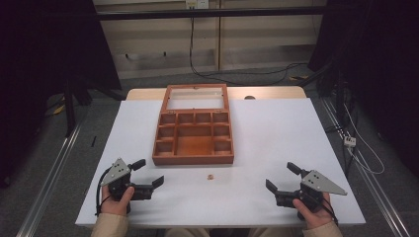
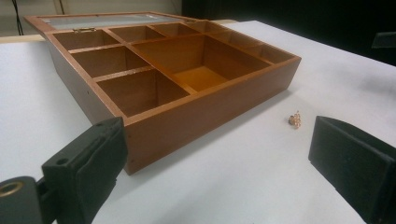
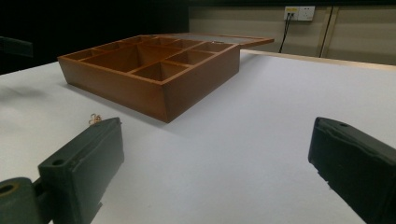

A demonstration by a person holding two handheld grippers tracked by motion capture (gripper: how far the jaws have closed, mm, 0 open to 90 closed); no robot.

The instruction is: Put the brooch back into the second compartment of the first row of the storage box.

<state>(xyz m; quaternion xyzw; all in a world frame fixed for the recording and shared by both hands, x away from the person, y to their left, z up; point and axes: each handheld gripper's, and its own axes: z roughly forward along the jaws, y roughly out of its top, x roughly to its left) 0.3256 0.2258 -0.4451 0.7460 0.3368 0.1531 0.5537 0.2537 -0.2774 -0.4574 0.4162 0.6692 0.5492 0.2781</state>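
A brown wooden box (image 1: 193, 138) with several empty compartments lies open mid-table, its glass lid (image 1: 196, 97) laid flat behind it. The box (image 2: 177, 79) fills the left gripper view and the box (image 3: 154, 70) sits at upper left in the right gripper view. A tiny gold trinket (image 1: 210, 176) rests on the white table just in front of the box; the trinket (image 2: 295, 120) lies between the left jaws' line of sight, and the trinket (image 3: 95, 119) shows beside the right gripper's left jaw. My left gripper (image 1: 151, 173) is open near the front left. My right gripper (image 1: 279, 177) is open at the front right. Both hold nothing.
The white table (image 1: 276, 138) ends at a wooden strip at the back. Black cables (image 1: 217, 69) run over the floor beyond it, and metal rails (image 1: 54, 173) flank both sides. Dark curtains stand left and right.
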